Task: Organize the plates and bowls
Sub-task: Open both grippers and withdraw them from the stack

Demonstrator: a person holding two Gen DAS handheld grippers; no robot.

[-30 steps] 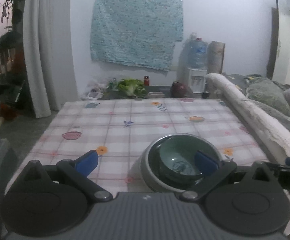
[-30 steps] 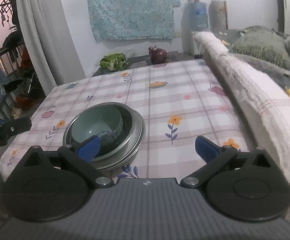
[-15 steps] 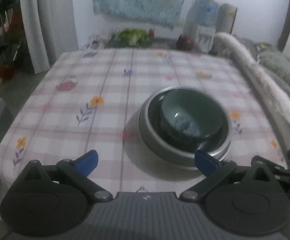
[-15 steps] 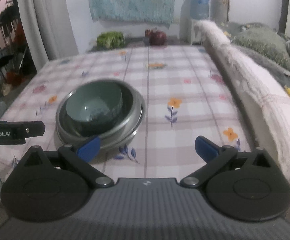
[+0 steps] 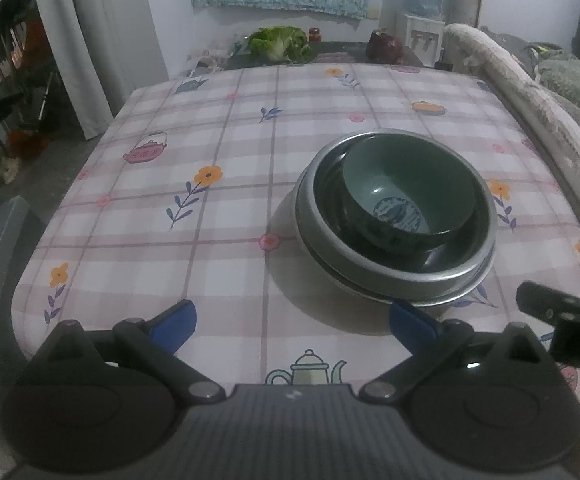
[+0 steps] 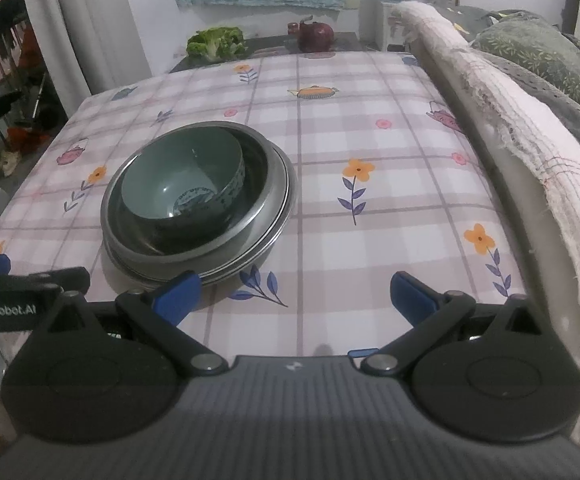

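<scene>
A green ceramic bowl [image 5: 405, 196] [image 6: 184, 186] sits nested inside stacked steel bowls [image 5: 393, 276] [image 6: 258, 240] on the checked tablecloth [image 5: 230, 184] [image 6: 389, 200]. My left gripper [image 5: 291, 326] is open and empty, hanging near the table's front edge, left of and short of the stack. My right gripper [image 6: 293, 294] is also open and empty, with its left blue fingertip [image 6: 178, 290] just in front of the stack's rim. Each gripper's body shows at the edge of the other's view.
A rolled pale blanket [image 6: 509, 112] runs along the table's right side, with grey cushions [image 6: 537, 56] beyond. Past the far edge lie a leafy green vegetable [image 5: 280, 42] and a dark red pot [image 5: 383, 46]. A water dispenser [image 5: 421, 8] stands by the wall.
Both grippers have pulled back and risen from the bowl stack, so more of the tablecloth's near edge shows. The stack has not moved. Both stay open.
</scene>
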